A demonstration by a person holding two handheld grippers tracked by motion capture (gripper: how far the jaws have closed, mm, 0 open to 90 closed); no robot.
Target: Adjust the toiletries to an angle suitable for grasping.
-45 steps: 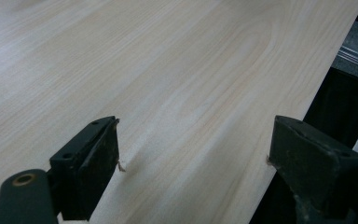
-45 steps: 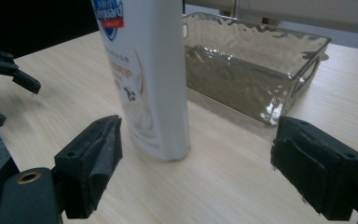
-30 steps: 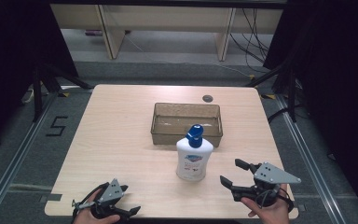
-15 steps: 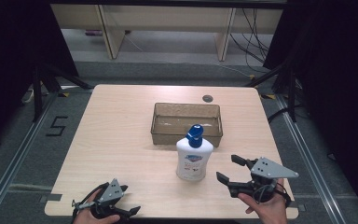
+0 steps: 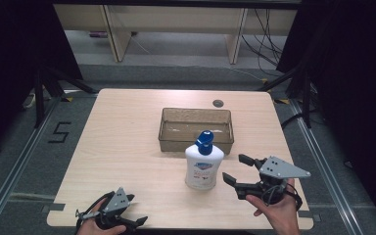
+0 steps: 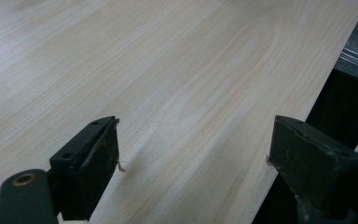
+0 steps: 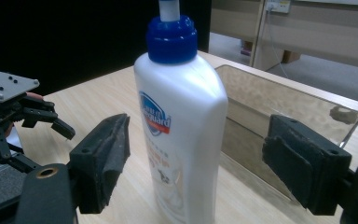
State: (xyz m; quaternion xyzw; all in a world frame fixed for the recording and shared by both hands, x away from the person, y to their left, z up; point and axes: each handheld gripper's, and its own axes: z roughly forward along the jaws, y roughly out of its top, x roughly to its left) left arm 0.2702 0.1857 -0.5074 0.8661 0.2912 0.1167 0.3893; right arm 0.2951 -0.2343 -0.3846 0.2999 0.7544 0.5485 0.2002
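A white pump bottle (image 5: pixel 204 166) with a blue cap stands upright on the wooden table (image 5: pixel 122 142), just in front of a brown see-through tray (image 5: pixel 196 145). My right gripper (image 5: pixel 237 169) hovers open a little to the right of the bottle, its jaws pointing at it. In the right gripper view the bottle (image 7: pixel 182 116) stands between the spread jaws of the right gripper (image 7: pixel 198 135), and neither pad touches it. My left gripper (image 5: pixel 134 209) rests open at the table's near left edge. Nothing but bare wood lies between the jaws of the left gripper (image 6: pixel 196 154).
A small dark round plug (image 5: pixel 218 103) is set in the table behind the tray. The tray (image 7: pixel 279 102) looks empty. The left gripper (image 7: pixel 56 119) appears far off past the bottle. A floor marking "5" (image 5: pixel 58 132) lies left of the table.
My right gripper has risen a little and moved left toward the bottle, its jaws just as wide. The left gripper, the bottle and the tray have stayed put.
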